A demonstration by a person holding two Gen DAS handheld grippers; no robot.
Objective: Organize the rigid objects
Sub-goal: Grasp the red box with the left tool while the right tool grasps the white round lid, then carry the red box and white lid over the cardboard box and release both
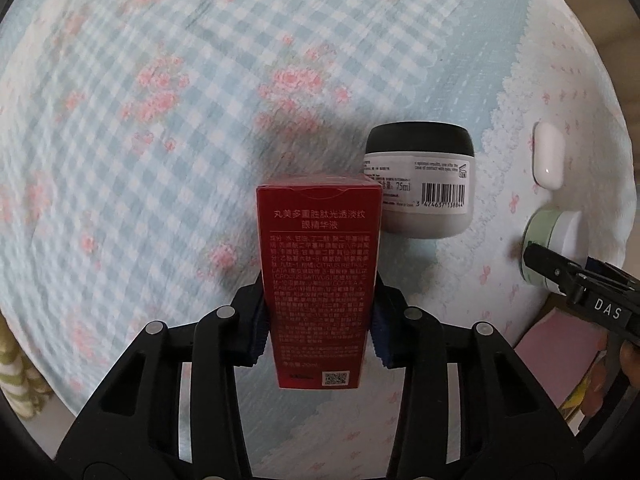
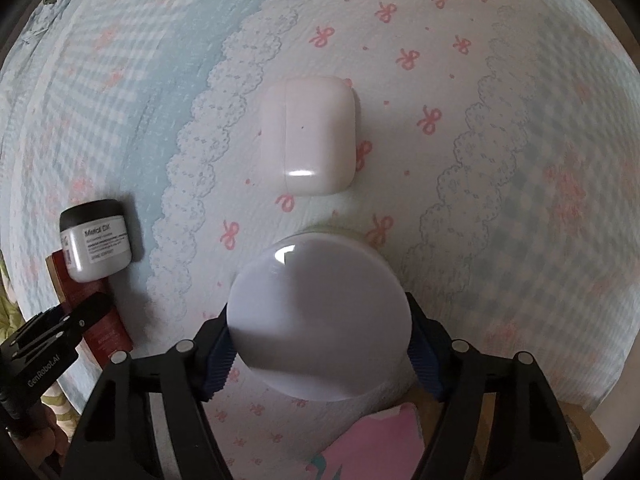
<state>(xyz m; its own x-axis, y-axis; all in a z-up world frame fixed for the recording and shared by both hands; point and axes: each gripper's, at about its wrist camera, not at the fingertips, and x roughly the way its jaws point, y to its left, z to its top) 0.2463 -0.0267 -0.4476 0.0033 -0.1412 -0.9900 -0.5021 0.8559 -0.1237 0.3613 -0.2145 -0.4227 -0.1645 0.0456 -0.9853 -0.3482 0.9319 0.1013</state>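
My left gripper (image 1: 318,320) is shut on a red carton (image 1: 318,276) with white print, held upright above the bedspread. A grey jar with a black lid (image 1: 424,184) lies just right of the carton; it also shows in the right wrist view (image 2: 94,240), next to the carton (image 2: 96,320). My right gripper (image 2: 320,356) is shut on a white round jar (image 2: 320,324) with a green base, seen from the left wrist view (image 1: 552,236) at the right. A white earbud case (image 2: 310,136) lies on the bedspread ahead of the white jar.
The surface is a quilted bedspread with blue check and pink bows (image 2: 440,80). A pink book or pad (image 2: 376,440) lies at the bed's near edge below the right gripper. The earbud case also shows in the left wrist view (image 1: 548,160).
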